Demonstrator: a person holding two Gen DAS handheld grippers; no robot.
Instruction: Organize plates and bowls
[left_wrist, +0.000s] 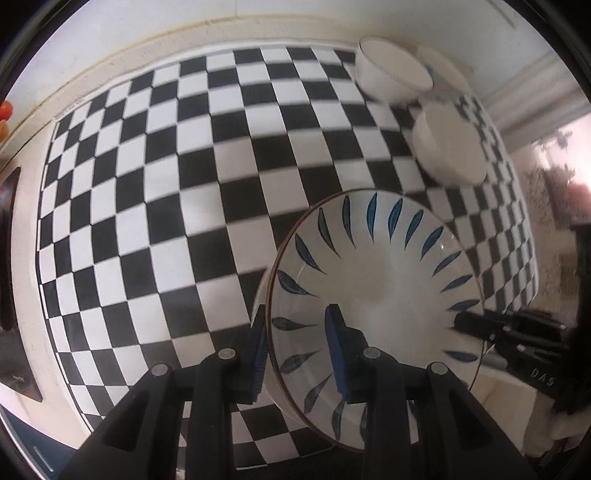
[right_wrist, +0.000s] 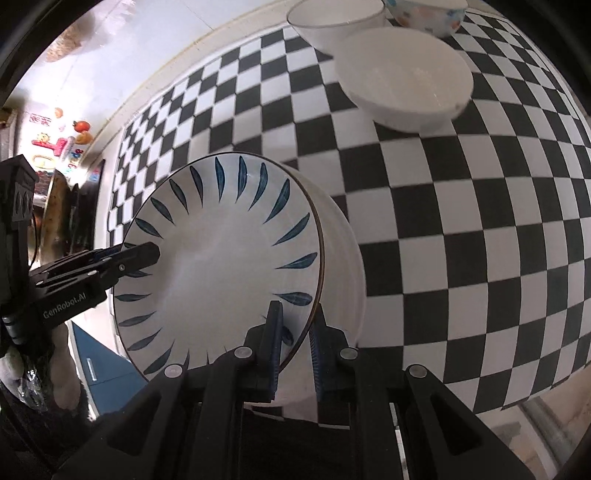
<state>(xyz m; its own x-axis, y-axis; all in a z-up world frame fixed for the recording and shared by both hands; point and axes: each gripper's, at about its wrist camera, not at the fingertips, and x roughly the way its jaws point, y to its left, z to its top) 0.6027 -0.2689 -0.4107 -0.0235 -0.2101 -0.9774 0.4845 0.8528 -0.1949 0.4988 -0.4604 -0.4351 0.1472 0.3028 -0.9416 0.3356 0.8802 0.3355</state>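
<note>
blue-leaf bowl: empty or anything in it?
Empty. Both wrist views look straight into the blue-leaf bowl: bare white glaze inside, nothing else except one finger of each tongs over the rim.

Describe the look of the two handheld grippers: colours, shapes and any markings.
Both are matte black plastic, with angular linkage arms joined by round silver pins. The left gripper and the right gripper each carry flat fingers faced with ribbed blue pads. Seen from the other side, white lettering reads "GenRobot.AI" on the left gripper's body and "DAS" on the right's. No sleeve is clearly visible.
</note>
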